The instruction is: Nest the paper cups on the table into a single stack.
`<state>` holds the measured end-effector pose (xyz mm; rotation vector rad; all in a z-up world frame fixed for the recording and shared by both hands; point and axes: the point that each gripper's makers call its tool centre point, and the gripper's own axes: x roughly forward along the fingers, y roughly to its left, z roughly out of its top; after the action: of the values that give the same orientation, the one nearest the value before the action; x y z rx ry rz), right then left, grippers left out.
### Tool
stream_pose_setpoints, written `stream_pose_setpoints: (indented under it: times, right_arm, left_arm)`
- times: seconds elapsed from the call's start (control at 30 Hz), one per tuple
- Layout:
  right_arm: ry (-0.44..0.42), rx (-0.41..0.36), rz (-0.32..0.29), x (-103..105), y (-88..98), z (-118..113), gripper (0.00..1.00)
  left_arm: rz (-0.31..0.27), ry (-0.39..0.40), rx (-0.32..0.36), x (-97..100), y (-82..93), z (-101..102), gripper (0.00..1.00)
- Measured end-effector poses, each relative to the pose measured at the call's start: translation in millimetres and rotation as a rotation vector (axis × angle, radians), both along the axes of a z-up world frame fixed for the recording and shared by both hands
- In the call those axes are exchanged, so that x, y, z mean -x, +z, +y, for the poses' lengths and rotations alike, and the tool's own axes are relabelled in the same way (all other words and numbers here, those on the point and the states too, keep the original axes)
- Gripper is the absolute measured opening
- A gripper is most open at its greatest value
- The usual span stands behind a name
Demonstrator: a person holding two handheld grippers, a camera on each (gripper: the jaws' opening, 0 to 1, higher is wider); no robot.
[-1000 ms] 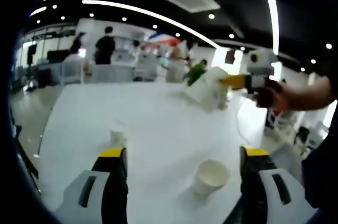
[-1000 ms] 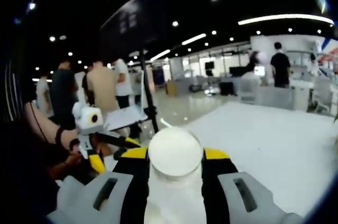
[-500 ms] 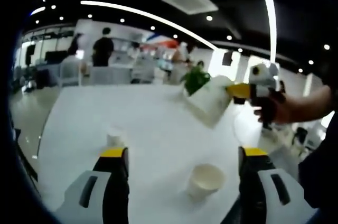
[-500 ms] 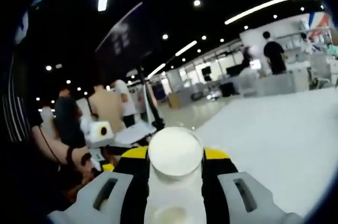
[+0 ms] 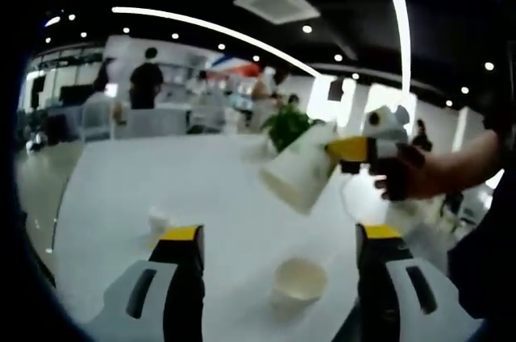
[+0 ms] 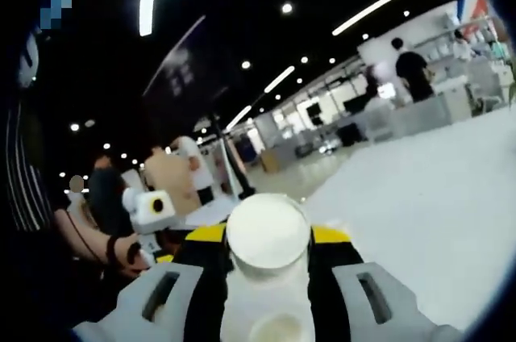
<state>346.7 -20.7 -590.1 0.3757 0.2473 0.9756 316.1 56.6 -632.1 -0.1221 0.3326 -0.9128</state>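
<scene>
My left gripper stands open low over the white table. An upright paper cup sits between its jaws, nearer the right one, and touches neither. A smaller cup stands further off to the left. My right gripper comes in from the right, shut on a tilted paper cup held in the air above the upright one. In the right gripper view, the right gripper clamps that cup, whose round base faces the camera. The left gripper shows at the left.
The white table stretches away, with bare room around the cups. A green plant stands at its far side. Several people stand beyond the table and behind the left gripper. A person's hand holds the right gripper.
In the left gripper view the right gripper and its cup have come down and to the left, closer over the upright cup. Both cameras have shifted a little.
</scene>
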Motion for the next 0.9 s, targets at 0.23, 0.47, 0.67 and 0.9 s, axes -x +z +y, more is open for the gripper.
stream_pose_setpoints:
  times: [0.23,0.47,0.67,0.9]
  right_arm:
    - [0.029,-0.002,-0.019,5,4.3,12,0.34]
    - [0.038,-0.009,-0.017,7,4.0,16,0.34]
    - [0.056,-0.011,-0.012,13,1.3,21,0.34]
    - [0.062,-0.015,-0.017,17,-1.5,21,0.35]
  left_arm:
    - [-0.002,-0.045,-0.004,5.2,2.3,-14,0.7]
    - [0.0,-0.085,0.023,11.4,9.6,-23,0.59]
    - [0.024,-0.112,0.083,17.5,16.2,-30,0.51]
    - [0.024,-0.101,0.116,16.7,24.2,-24,0.43]
